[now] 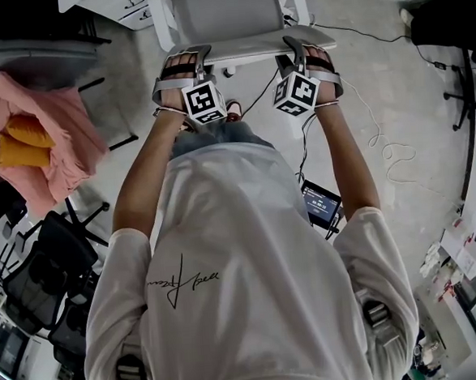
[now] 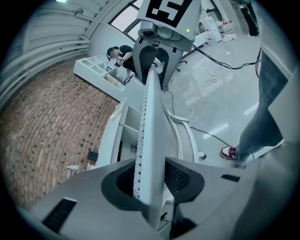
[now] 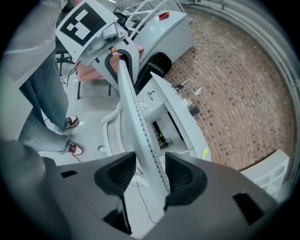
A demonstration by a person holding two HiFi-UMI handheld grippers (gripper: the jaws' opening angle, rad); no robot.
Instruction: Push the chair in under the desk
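A grey chair with a white frame stands in front of me, its backrest (image 1: 225, 11) facing me and a white desk (image 3: 180, 115) beyond it against a brick wall. The left gripper (image 1: 188, 54) and the right gripper (image 1: 303, 46) both straddle the backrest's top edge, left and right of its middle. In the left gripper view the perforated edge (image 2: 151, 108) runs between the jaws of the left gripper (image 2: 152, 176); a dark gap shows beside one pad, so it is open. The right gripper (image 3: 150, 173) stands open with gaps on both sides of the edge (image 3: 136, 122).
A pink cloth (image 1: 35, 130) lies over a seat at the left, with black office chairs (image 1: 49, 271) below it. Cables (image 1: 381, 138) trail over the floor at the right. A small screen (image 1: 321, 204) sits near my right side. My shoes (image 3: 70, 123) stand behind the chair.
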